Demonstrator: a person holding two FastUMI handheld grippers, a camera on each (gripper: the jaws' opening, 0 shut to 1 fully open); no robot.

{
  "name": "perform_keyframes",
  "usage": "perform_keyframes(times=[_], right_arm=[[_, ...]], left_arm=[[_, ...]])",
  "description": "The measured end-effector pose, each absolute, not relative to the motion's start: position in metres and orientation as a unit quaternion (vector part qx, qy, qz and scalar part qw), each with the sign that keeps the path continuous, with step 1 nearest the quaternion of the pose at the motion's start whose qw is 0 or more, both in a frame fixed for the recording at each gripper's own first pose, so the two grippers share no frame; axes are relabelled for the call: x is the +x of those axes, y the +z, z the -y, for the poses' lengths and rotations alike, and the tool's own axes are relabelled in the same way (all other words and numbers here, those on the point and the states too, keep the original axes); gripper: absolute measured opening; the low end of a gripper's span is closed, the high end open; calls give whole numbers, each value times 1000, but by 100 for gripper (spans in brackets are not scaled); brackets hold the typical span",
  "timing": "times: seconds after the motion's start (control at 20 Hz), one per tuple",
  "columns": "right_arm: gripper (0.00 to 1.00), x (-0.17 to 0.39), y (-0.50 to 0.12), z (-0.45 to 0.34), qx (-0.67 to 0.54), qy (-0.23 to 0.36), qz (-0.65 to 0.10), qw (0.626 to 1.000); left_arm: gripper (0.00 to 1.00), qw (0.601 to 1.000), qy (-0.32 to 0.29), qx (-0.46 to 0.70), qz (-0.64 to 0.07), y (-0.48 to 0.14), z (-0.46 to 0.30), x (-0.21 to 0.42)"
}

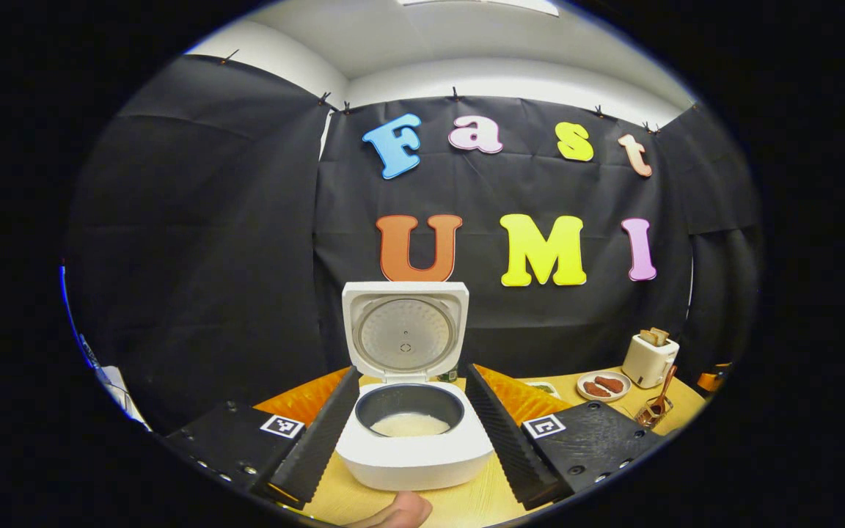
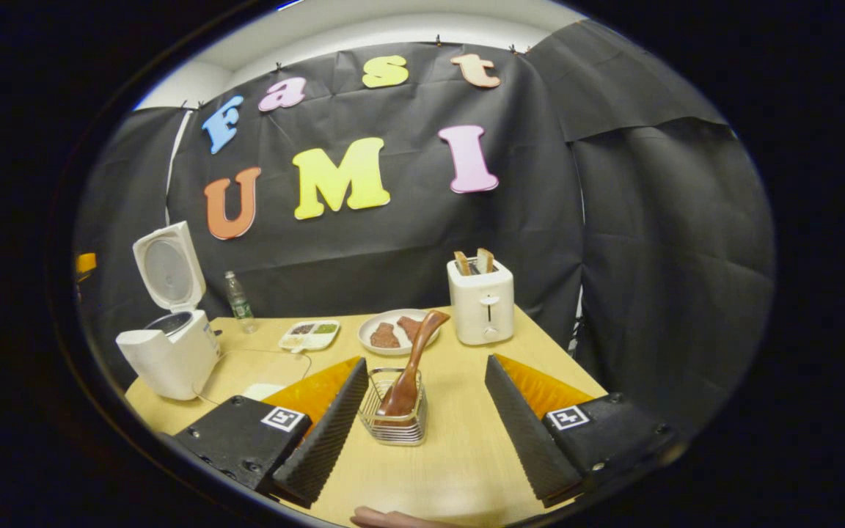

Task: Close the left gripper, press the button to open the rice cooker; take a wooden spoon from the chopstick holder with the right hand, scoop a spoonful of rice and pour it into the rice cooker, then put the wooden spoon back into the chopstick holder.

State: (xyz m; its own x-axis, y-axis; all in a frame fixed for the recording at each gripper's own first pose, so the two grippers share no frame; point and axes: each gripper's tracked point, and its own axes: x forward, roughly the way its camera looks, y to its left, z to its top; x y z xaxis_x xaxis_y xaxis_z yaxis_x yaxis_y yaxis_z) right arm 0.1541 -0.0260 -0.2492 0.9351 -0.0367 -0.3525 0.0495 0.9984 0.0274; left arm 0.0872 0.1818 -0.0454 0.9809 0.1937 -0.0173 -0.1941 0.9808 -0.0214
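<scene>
The white plastic rice cooker (image 2: 170, 352) stands lid-up at 9 o'clock on the pale wooden table (image 2: 459, 447). The dark wooden spoon (image 2: 409, 370) (light, rigid, smooth) leans in the wire chopstick holder (image 2: 393, 418) between the wide-open right claw (image 2: 422, 425); grip mid-handle.

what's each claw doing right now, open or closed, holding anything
Left claw: open, empty, astride the rice cooker.
Right claw: open, empty, facing the wooden spoon.

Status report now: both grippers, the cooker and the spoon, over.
Left gripper open, straddling the rice cooker, lid up. Right gripper open, wooden spoon standing in the chopstick holder between its fingers, not gripped. Nothing in the way.
</scene>
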Motion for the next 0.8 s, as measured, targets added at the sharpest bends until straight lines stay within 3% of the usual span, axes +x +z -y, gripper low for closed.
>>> perform_keyframes(times=[0.2,0.5,0.55,0.65,0.7,0.8], right_arm=[[100,184,-281,39,21,-43,-210,976],[100,231,-319,24,20,-27,-240,970],[95,238,-322,23,25,-30,-246,969],[100,254,-331,25,45,-44,-254,965],[95,263,-336,24,61,-46,-261,962],[95,276,-347,18,81,-34,-279,956]], left_arm=[[93,998,61,-32,11,-56,-156,47],[93,997,62,-29,27,-73,-143,-11],[93,997,62,-30,25,-82,-139,-19],[93,996,76,-32,31,-89,-143,-32],[93,996,76,-34,34,-93,-141,-37],[93,996,72,-34,27,-102,-137,-42]])
